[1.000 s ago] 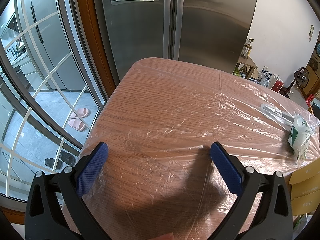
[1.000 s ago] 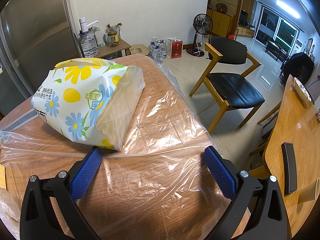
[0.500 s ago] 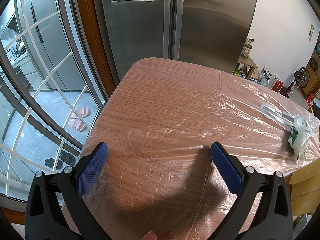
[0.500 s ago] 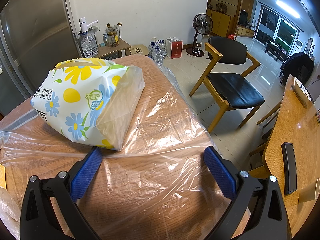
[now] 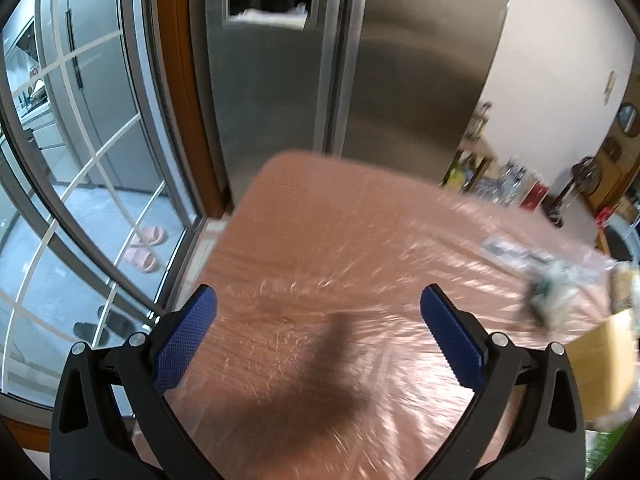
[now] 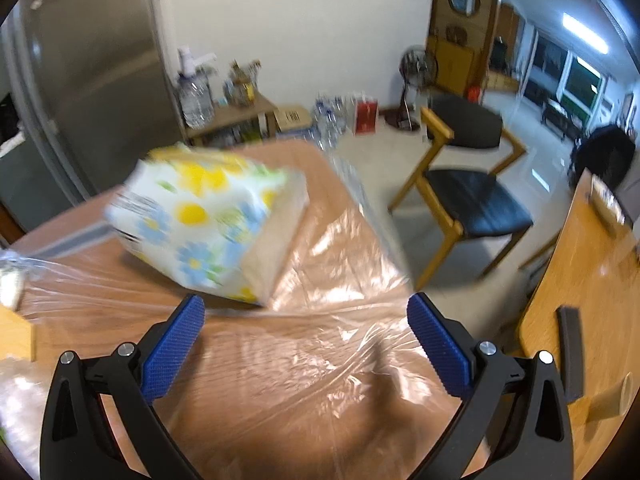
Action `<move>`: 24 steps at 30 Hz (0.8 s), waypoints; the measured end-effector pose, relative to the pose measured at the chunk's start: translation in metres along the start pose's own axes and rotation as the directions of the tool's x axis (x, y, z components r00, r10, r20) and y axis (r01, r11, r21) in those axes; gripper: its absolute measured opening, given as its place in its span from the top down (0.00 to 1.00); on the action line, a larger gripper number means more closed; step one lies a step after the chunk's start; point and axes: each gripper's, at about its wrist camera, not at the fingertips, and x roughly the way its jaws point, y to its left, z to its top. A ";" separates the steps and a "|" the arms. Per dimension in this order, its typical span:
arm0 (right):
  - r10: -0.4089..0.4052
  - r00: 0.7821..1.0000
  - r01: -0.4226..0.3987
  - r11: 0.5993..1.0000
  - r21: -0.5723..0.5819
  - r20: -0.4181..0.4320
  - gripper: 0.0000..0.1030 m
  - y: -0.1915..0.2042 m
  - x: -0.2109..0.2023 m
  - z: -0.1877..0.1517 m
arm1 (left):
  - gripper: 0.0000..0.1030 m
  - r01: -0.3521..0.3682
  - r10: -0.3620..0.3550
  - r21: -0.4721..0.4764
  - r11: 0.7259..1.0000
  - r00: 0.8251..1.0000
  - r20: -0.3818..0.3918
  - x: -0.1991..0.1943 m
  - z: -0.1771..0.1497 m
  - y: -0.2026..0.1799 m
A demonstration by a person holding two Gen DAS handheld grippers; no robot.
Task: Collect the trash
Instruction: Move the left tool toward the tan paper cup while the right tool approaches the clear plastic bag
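Two grippers, both with jaws spread wide and nothing between the blue pads. Your left gripper (image 5: pixel 318 322) hangs over the wooden table (image 5: pixel 320 216), which is wrapped in clear plastic film (image 5: pixel 400 264); the surface under it is bare film only. Frame is motion-blurred. At the table's far right edge you have a crumpled white-and-green wrapper (image 5: pixel 560 288), blurred, lying on the film just beside a cardboard box (image 5: pixel 612 364) at the frame edge. Well apart from your left gripper. Behind the table: a stainless-steel refrigerator (image 5: pixel 360 80); to the left a glass door (image 5: pixel 80 160), with pink slippers (image 5: pixel 142 250) on the floor beyond it. Your right gripper (image 6: pixel 306 330) hovers over the same filmed table. Just ahead of its left finger (image 6: pixel 172 350) sits a flower-printed tissue pack (image 6: pixel 208 220), tilted, one end open toward the camera, resting on the film; not touching the pads. To the right: a wooden chair with black seat (image 6: pixel 472 204), and a second wooden table (image 6: pixel 592 280) carrying a dark flat bar (image 6: pixel 570 352), kind unclear.
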 end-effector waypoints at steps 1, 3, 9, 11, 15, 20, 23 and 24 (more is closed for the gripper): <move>0.031 0.999 -0.030 0.999 -0.016 0.028 0.04 0.004 -0.016 0.002 | 0.01 0.018 -0.018 0.003 1.000 1.000 0.019 -0.010 0.002 -0.003; 0.096 0.993 -0.092 0.994 -0.061 0.072 0.04 0.015 -0.049 0.003 | 0.01 0.052 -0.053 0.021 0.998 0.997 0.056 -0.033 -0.003 -0.006; 0.272 0.956 -0.252 0.953 -0.167 0.109 0.04 0.046 -0.115 -0.012 | 0.01 0.095 -0.114 0.166 0.982 0.988 0.107 -0.092 -0.031 -0.029; 0.316 0.945 -0.298 0.938 -0.178 0.084 0.04 0.055 -0.122 -0.019 | 0.01 0.101 -0.124 0.208 0.973 0.987 0.101 -0.105 -0.044 -0.034; 0.358 0.933 -0.343 0.916 -0.205 0.035 0.04 0.079 -0.123 -0.036 | 0.01 0.156 -0.168 0.263 0.952 0.986 0.022 -0.114 -0.078 -0.044; 0.373 0.927 -0.372 0.905 -0.205 -0.033 0.04 0.100 -0.106 -0.051 | 0.01 0.196 -0.187 0.193 0.962 0.980 -0.064 -0.107 -0.106 -0.042; 0.345 0.937 -0.349 0.909 -0.226 -0.058 0.04 0.112 -0.092 -0.055 | 0.01 0.210 -0.195 0.121 0.970 0.973 -0.124 -0.095 -0.116 -0.039; 0.347 0.935 -0.354 0.907 -0.229 -0.070 0.04 0.115 -0.088 -0.054 | 0.01 0.205 -0.190 0.117 0.972 0.973 -0.129 -0.093 -0.118 -0.039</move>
